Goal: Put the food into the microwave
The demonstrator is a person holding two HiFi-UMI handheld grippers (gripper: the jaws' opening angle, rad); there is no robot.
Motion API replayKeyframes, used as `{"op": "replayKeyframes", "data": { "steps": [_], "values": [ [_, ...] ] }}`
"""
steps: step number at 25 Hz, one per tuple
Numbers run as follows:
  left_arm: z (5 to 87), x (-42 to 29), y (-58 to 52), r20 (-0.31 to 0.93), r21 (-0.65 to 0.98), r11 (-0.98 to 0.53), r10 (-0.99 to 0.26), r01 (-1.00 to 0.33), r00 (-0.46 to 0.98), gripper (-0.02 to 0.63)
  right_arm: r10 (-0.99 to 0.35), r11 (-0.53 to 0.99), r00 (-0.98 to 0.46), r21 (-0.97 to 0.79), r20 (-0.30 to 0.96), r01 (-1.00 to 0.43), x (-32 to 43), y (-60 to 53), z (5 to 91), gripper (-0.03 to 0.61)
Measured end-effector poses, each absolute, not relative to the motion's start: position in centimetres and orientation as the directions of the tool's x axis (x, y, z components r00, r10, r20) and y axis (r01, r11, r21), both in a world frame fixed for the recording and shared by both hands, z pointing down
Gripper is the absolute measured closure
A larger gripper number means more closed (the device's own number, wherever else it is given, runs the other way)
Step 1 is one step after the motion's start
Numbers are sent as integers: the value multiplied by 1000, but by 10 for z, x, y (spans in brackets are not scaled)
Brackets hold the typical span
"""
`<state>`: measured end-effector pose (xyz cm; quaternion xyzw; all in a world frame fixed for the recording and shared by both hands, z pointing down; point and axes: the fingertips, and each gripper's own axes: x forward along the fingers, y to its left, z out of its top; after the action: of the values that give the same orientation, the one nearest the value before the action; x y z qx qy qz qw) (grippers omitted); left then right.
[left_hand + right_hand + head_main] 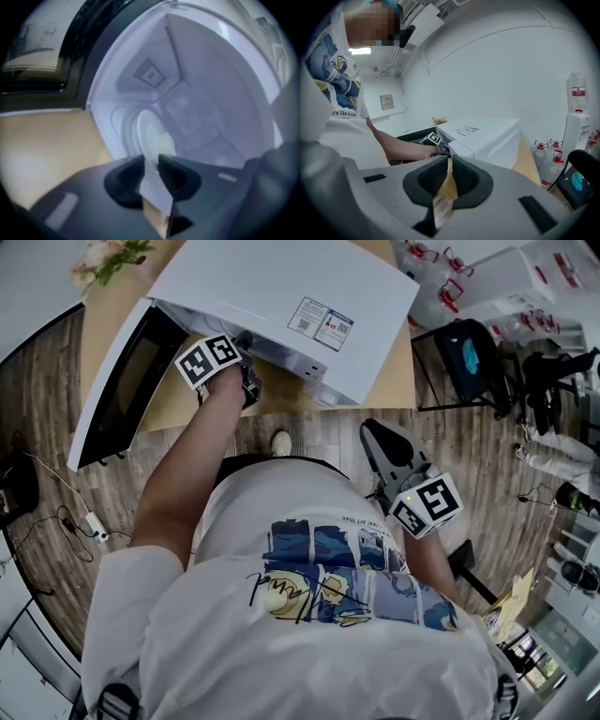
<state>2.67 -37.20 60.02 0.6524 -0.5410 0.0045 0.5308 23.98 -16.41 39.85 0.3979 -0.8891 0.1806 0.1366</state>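
Observation:
A white microwave [281, 296] stands on a wooden table, its door [117, 390] swung open to the left. My left gripper [247, 357] reaches into the opening. In the left gripper view a white plate [152, 131] with something pale on it rests on the cavity floor just beyond my left gripper [151, 161]. Its jaws stand slightly apart, and the pads do not press on the plate. My right gripper [384, 437] hangs back near the person's waist, over the floor. In the right gripper view my right gripper [449, 161] is shut with nothing in it.
The table [394, 381] shows bare wood to the right of the microwave. Flowers [103, 259] stand at its far left corner. A dark chair [469, 357] is on the right, cables [66, 521] lie on the floor at left, and water bottles [543, 152] stand by the wall.

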Motion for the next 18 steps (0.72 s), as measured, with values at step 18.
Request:
{"op": "replayKeyframes", "data": {
  "steps": [18],
  "values": [
    [599, 21, -353, 701, 337, -32, -658, -941, 274, 370, -643, 631, -660, -218, 388, -744, 223, -167, 400, 551]
  ]
}}
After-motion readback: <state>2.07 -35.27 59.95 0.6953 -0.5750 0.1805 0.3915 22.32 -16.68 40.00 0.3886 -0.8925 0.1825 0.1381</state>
